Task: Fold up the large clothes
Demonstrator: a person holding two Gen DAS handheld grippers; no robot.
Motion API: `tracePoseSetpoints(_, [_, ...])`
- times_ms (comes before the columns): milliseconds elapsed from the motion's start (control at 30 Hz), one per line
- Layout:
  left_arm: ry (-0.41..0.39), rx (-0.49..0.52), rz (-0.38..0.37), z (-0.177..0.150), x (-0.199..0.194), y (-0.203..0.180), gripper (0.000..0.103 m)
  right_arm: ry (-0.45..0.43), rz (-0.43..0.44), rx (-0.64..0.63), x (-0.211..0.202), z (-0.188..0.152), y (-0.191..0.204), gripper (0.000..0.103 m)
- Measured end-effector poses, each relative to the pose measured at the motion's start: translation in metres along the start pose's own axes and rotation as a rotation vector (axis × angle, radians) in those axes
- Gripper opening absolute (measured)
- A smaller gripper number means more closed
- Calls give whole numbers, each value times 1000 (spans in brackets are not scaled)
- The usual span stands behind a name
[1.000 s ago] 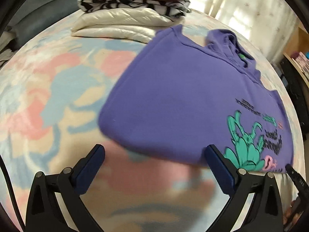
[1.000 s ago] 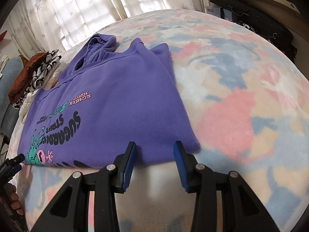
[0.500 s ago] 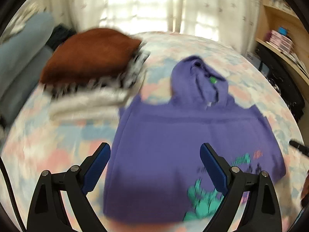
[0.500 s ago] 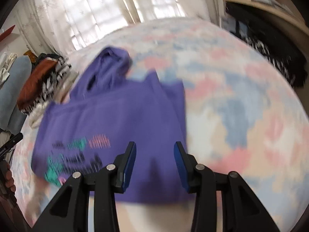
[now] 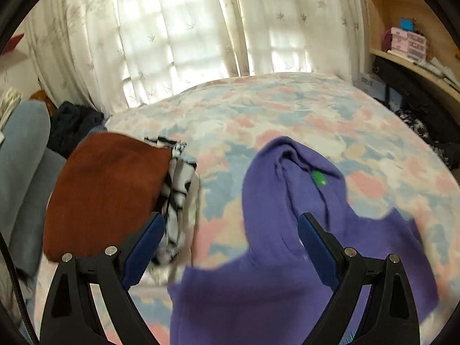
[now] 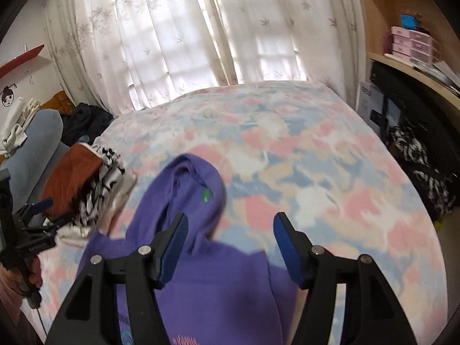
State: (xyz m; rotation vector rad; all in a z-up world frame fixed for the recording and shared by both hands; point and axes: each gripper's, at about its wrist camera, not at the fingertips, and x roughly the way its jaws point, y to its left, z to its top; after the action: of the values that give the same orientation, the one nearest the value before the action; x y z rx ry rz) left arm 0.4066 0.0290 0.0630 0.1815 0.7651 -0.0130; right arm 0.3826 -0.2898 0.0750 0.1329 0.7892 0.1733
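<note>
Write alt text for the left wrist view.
A purple hoodie lies flat on a pastel floral bedspread, hood pointing toward the curtained window. The open left gripper hovers over it, holding nothing. To the left sits a stack of folded clothes, a rust-brown piece on top.

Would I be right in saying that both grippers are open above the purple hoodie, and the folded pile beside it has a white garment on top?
Not quite: the pile is topped by a rust-brown garment, as the left wrist view shows. The rest holds.
</note>
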Motion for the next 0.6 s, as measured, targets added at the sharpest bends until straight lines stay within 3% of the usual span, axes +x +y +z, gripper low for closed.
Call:
tracePoseSetpoints(233, [103,28,27,24,93,-19,93,71,25,42,91,33,-1,62])
tracePoseSetpoints(600, [276,61,32,-2,221,-46,93,232,64,95,220,22,0,62])
